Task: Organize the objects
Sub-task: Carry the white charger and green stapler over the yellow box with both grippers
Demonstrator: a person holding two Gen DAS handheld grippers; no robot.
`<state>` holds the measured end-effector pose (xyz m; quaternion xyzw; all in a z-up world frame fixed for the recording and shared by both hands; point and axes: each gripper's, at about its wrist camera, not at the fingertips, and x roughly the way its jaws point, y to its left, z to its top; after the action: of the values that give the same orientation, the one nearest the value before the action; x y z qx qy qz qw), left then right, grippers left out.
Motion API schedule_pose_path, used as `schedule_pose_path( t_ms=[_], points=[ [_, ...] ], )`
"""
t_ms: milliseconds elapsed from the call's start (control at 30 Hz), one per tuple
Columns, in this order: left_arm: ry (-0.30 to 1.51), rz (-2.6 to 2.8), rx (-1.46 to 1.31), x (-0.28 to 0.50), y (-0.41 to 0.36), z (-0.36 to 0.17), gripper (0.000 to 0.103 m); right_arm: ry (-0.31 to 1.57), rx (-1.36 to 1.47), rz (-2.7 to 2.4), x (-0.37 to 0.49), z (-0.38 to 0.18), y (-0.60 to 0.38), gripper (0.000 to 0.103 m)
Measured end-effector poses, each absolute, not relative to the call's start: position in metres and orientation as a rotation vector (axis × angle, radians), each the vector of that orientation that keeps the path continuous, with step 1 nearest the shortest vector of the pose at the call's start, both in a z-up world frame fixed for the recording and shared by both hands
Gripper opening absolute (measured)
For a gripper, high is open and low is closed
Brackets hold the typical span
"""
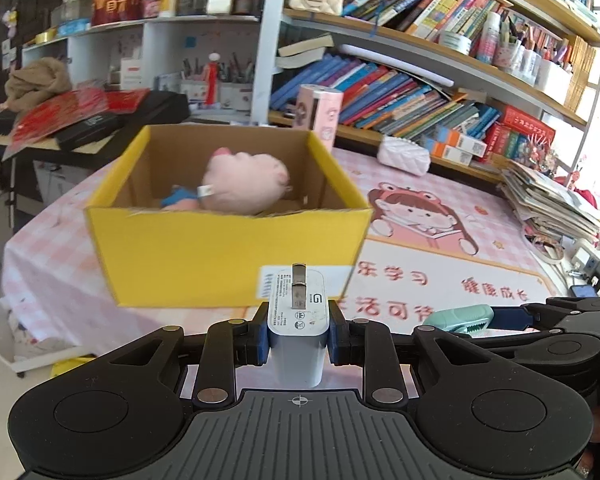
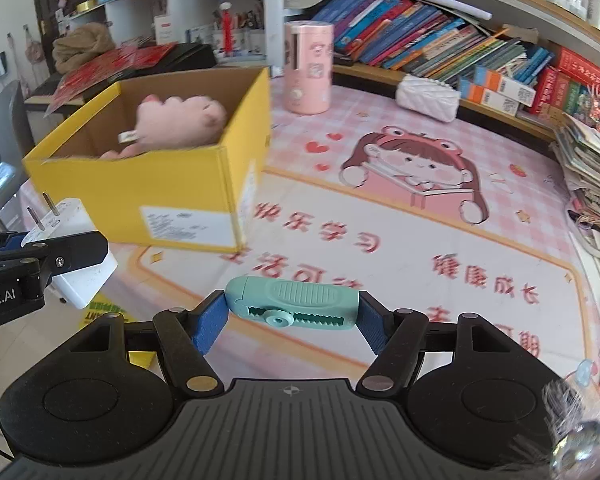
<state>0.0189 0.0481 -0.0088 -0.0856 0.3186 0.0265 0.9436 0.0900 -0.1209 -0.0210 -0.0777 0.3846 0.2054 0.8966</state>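
While the left gripper (image 1: 298,334) clamps the white charger (image 1: 298,320) and the right gripper (image 2: 292,320) pinches the teal clip (image 2: 294,306) endwise, both hang short of the yellow box (image 1: 228,248) near the table's (image 2: 420,240) far-left corner. Best carry each above the rim before releasing, clear of the pink plush toy (image 1: 244,184) inside.

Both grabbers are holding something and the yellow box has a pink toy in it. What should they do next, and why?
Probably carry the white plastic wall charger, clamped in the left gripper, forward over the open yellow cardboard box. The box sits just ahead, holding only a pink plush toy; the right gripper could follow with its mint-green plastic clip.
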Motion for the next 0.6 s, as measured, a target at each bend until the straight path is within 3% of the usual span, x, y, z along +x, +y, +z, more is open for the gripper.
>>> schedule_pose_path(
  t_ms=[600],
  points=[
    [0.616, 0.087, -0.167, -0.030, 0.092, -0.004, 0.025, 0.796, -0.171, 0.495, 0.041, -0.023, -0.065, 0.067]
  ],
)
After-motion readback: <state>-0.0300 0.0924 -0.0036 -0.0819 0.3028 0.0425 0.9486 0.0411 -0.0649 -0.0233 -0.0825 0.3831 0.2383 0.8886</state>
